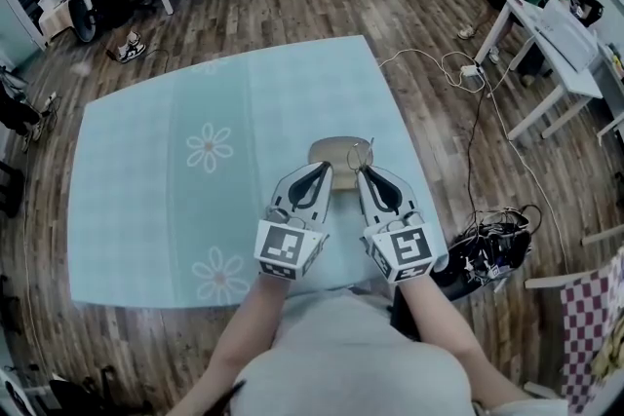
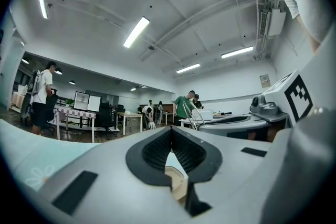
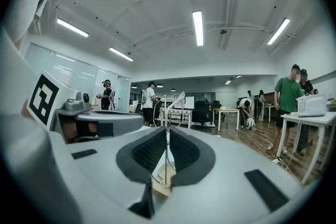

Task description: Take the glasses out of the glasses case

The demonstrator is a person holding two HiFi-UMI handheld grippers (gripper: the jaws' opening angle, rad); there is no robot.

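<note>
A beige glasses case (image 1: 336,152) lies open on the light blue tablecloth (image 1: 175,209), just beyond both grippers. My left gripper (image 1: 326,172) is at the case's near left rim with its jaws together, seemingly pinching that rim. From the left gripper view the gripper (image 2: 171,129) has the case (image 2: 176,179) showing under its jaws. My right gripper (image 1: 364,172) is shut on the thin wire-framed glasses (image 1: 369,149) at the case's right end. In the right gripper view the gripper (image 3: 167,129) clamps the glasses (image 3: 167,113) upright between the pads, over the case (image 3: 159,176).
The table's right edge is close to the right gripper. On the floor beyond it lie a black bag with cables (image 1: 490,246) and a white cord (image 1: 458,68). White desks (image 1: 551,32) stand at the right, and people and more desks at the back.
</note>
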